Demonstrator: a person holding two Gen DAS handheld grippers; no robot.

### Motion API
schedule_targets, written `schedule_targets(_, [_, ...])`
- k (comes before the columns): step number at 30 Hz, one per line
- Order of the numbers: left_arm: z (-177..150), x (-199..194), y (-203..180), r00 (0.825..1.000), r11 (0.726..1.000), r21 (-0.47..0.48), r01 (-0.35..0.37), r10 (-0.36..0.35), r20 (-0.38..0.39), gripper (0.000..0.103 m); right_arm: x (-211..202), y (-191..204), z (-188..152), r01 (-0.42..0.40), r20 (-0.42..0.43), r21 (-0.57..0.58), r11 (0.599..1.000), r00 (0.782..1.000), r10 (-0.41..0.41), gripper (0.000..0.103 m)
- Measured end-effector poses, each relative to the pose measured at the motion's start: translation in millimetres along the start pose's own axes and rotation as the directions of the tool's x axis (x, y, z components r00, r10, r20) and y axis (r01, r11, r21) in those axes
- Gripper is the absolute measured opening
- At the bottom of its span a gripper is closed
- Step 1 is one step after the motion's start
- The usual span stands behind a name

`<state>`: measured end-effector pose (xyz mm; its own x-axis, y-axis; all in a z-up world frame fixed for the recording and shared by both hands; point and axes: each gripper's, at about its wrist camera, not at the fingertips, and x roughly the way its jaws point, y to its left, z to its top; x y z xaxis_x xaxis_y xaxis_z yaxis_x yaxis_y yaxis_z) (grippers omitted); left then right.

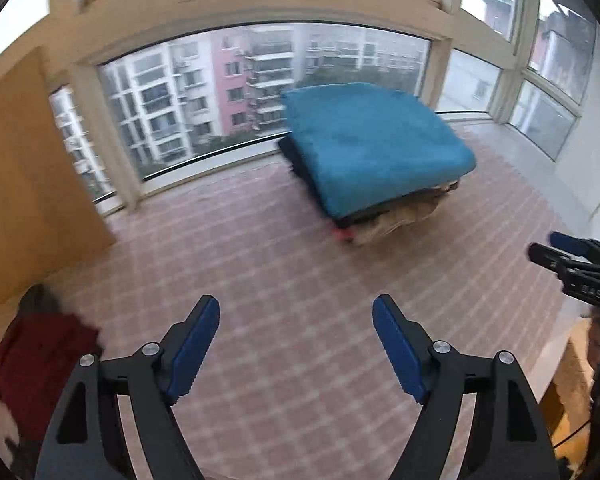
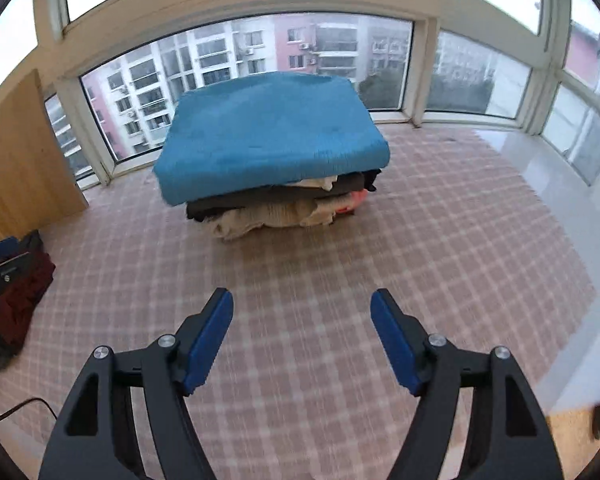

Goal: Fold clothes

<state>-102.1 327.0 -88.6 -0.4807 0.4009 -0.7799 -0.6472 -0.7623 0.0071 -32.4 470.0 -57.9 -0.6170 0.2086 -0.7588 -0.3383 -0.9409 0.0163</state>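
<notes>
Both tongs are spread wide and hold nothing. The left tongs (image 1: 296, 320), black arms tipped with ribbed blue pads, hover above the pink-and-white checked cloth covering the bench (image 1: 284, 280). The right tongs (image 2: 302, 314), of the same make, hover over the same cloth, with bare check showing between their pads.

The stack of folded clothes (image 2: 276, 184) lies ahead of both tongs, well apart from them, toward the window. In the right wrist view it sits almost straight ahead; in the left wrist view the stack (image 1: 380, 184) lies ahead and to the right. On top is a thick teal fleecy folded garment (image 2: 268, 136), plush and soft-edged, roughly square, overhanging the layers under it. Beneath it show dark grey, black and cream folded pieces, a beige knit at the bottom, and a bit of pinkish-red at the right end.

A crumpled dark red garment (image 1: 40, 360) lies at the left edge of the bench, just beside the left tongs and unfolded. A tan wooden panel (image 1: 24, 184) stands upright behind it. Beyond the stack, the cream-framed bay window (image 2: 236, 4) curves around the bench, with a glossy white sill (image 2: 540, 168) on the right.
</notes>
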Motion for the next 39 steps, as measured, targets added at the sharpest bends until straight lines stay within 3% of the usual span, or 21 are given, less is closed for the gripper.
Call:
schedule_targets(4, [-33.5,-29.5,12.1,1.0,0.999,-0.021,0.025,-0.024,0.007,0.077,-36.1,25.3,-26.8,0.042,0.031,0.007,0.999,0.999,-0.043,0.071])
schedule_targets(14, [-89.0,-90.6,21.6,0.996,0.996,-0.022,0.091,-0.09,0.013,0.078,-97.7,85.5,-67.7,0.034,0.085,0.008,0.999,0.996,-0.034,0.071])
schedule_targets(23, [-89.9,-130.7,20.2,0.985,0.99,0.02,0.138,-0.139,0.099,0.078,-134.6,111.9,-87.1,0.101,0.151,-0.027,0.994,0.984,-0.096,0.071])
schedule_targets(32, [-94.5,-145.7,12.9,0.983,0.989,0.06,0.133,-0.139,0.121,0.078,-142.9,107.2,-99.1,0.121,0.132,-0.002,0.993,0.984,-0.12,0.071])
schedule_targets(39, [-99.5,-155.6,12.4,0.982,0.995,0.056,0.081,-0.089,0.166,0.078,-147.3,101.6,-101.3,0.126,0.135,0.012,0.992,0.983,-0.126,0.071])
